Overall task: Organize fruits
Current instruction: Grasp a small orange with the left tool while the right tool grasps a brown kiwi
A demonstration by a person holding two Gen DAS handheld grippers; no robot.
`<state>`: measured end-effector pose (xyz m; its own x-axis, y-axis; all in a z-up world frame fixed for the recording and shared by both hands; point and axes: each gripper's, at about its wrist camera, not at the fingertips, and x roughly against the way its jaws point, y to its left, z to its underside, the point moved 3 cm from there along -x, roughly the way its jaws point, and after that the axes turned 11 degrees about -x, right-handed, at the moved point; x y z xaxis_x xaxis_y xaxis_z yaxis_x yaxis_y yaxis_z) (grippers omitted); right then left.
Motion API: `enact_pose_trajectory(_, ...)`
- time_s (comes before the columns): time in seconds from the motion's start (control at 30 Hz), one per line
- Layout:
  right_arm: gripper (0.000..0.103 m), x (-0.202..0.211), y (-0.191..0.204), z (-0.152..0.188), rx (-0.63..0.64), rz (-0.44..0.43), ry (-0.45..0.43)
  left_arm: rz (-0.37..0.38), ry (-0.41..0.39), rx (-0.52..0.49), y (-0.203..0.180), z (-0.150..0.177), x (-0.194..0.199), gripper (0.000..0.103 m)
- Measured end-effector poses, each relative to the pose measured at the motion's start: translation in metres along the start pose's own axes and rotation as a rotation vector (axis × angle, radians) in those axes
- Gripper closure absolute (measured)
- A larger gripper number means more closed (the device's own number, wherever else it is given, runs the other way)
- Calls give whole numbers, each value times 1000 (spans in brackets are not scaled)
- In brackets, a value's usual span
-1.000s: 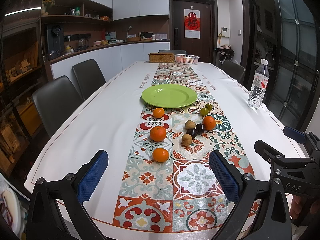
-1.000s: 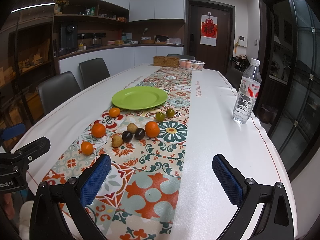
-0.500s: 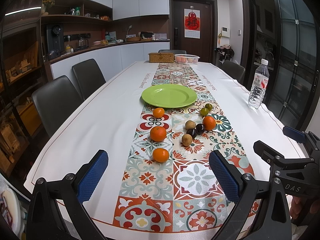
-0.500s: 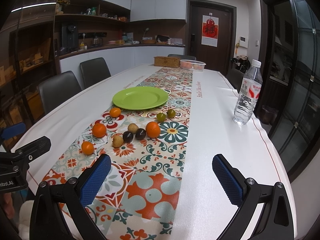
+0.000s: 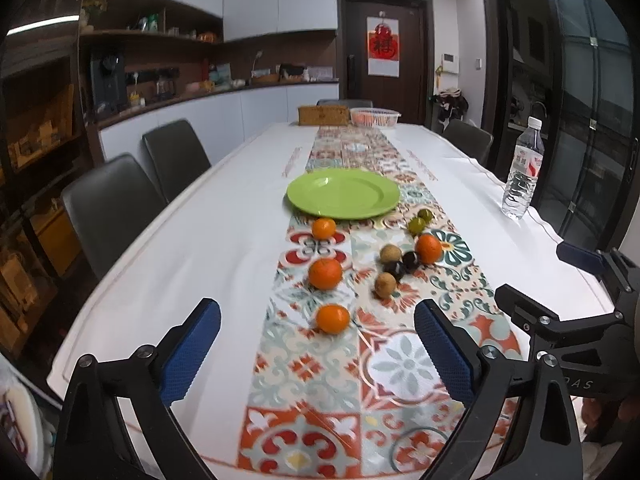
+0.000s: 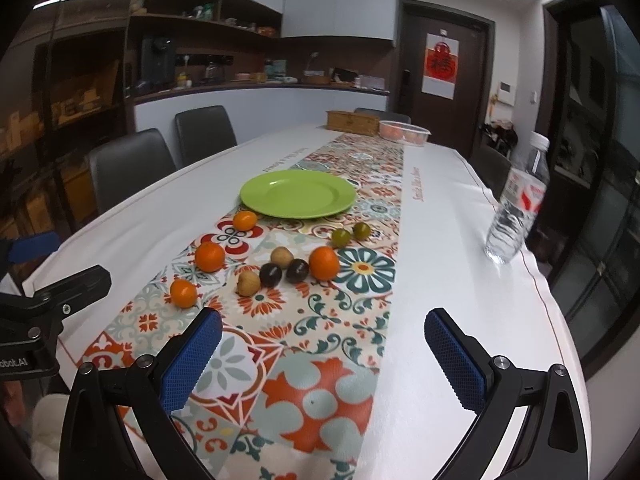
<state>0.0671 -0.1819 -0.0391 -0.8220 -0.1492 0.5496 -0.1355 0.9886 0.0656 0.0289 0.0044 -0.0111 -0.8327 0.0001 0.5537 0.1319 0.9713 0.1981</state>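
Left gripper (image 5: 317, 344) and right gripper (image 6: 323, 344): jaws spread wide, nothing held. Fruits loose on patterned runner (image 5: 404, 364), near side of green plate (image 5: 343, 193). Nearest orange (image 5: 333, 319) likely light, round, rolls easily; pinch across middle, gently.

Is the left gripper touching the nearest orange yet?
Apart. The left wrist view shows the left gripper open, the nearest orange lying beyond its fingertips with patterned runner visible around it.
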Motion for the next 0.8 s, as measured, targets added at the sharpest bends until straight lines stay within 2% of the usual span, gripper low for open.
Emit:
enact_pose_trajectory(0.17,1,-13,16,-3,66,3,-14,-5,-41,-56,9,-3,-12,6)
enact_pose_trajectory(0.4,3,-41,29,-2,121,-12,14,28,-5,-46,16,9,-40,16)
enact_pose_trajectory(0.57,14,-62,40,3,186,-38,55,54,32,-78,16,19,-61,26)
enact_pose_trajectory(0.8,30,-92,57,12,274,-90,109,149,88,-134,6,29,-88,40)
